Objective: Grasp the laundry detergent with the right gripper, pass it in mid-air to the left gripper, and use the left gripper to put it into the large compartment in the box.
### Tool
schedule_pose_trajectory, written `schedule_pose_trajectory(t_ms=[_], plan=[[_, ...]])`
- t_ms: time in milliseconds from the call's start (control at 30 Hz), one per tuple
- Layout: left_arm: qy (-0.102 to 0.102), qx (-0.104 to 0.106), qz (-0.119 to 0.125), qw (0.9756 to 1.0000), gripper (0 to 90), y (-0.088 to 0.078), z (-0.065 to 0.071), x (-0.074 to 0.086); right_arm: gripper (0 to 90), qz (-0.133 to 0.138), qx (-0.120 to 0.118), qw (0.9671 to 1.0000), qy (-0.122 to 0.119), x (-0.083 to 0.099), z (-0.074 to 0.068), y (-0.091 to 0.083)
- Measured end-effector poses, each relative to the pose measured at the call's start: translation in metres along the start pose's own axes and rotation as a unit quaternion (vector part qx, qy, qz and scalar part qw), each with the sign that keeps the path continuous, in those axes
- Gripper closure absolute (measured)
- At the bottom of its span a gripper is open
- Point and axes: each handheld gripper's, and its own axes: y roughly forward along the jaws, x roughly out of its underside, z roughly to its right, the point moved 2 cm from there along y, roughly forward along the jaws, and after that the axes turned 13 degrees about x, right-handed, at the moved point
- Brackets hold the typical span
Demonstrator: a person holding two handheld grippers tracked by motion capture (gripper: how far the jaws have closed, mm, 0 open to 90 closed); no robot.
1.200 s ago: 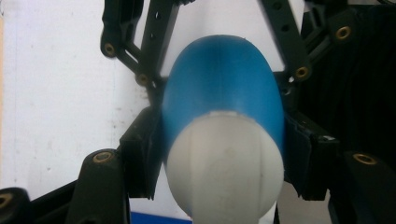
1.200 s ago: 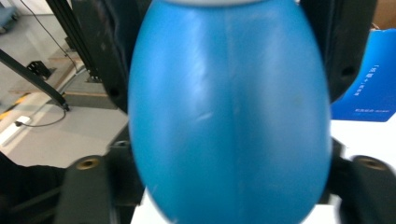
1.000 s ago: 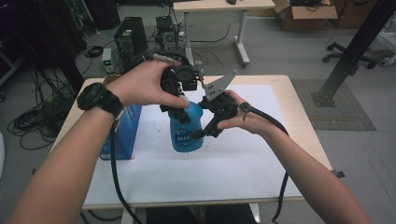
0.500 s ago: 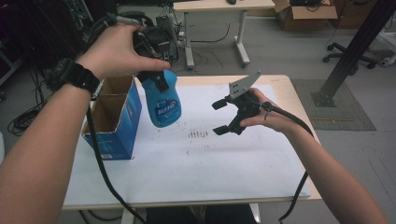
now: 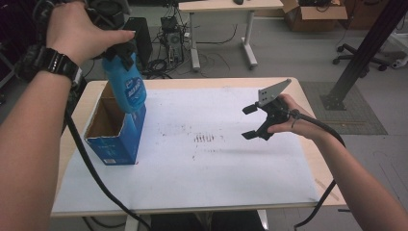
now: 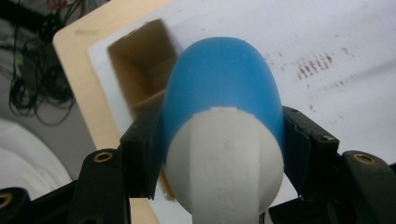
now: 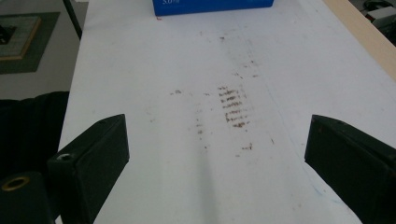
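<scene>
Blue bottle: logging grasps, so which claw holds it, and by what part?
The left claw clamps the blue bottle near its white cap end; right claw holds nothing.

A light wooden table (image 5: pixel 308 115) is covered almost edge to edge by a white sheet (image 5: pixel 202 187), marked near its middle with a patch of small brown smudges (image 5: pixel 206 138). An open-topped blue cardboard box (image 5: pixel 118 139) is set on the sheet near the table's left edge, its brown interior exposed. Bare wood is left showing along the table's edges.
</scene>
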Motion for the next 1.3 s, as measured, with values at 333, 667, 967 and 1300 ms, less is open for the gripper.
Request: schedule_pose_trajectory(t_ms=[333,667,967,1300], plan=[[-0.091,-0.004,0.011,0.9958,38.1,-0.003,-0.039,0.014,6.8,-0.010,0.012,0.9998,0.012,0.018,0.007,-0.006],[-0.128,-0.009,0.003,0.9918,38.1,0.022,-0.058,0.023,6.8,-0.015,0.014,0.9996,0.020,0.028,0.009,-0.009],[-0.140,-0.003,-0.005,0.9901,38.1,0.054,-0.067,0.032,7.0,-0.014,0.014,0.9996,0.018,0.031,0.007,-0.011],[-0.151,0.003,-0.019,0.9884,38.1,0.094,-0.079,0.047,7.1,-0.015,0.014,0.9996,0.018,0.032,0.005,-0.013]])
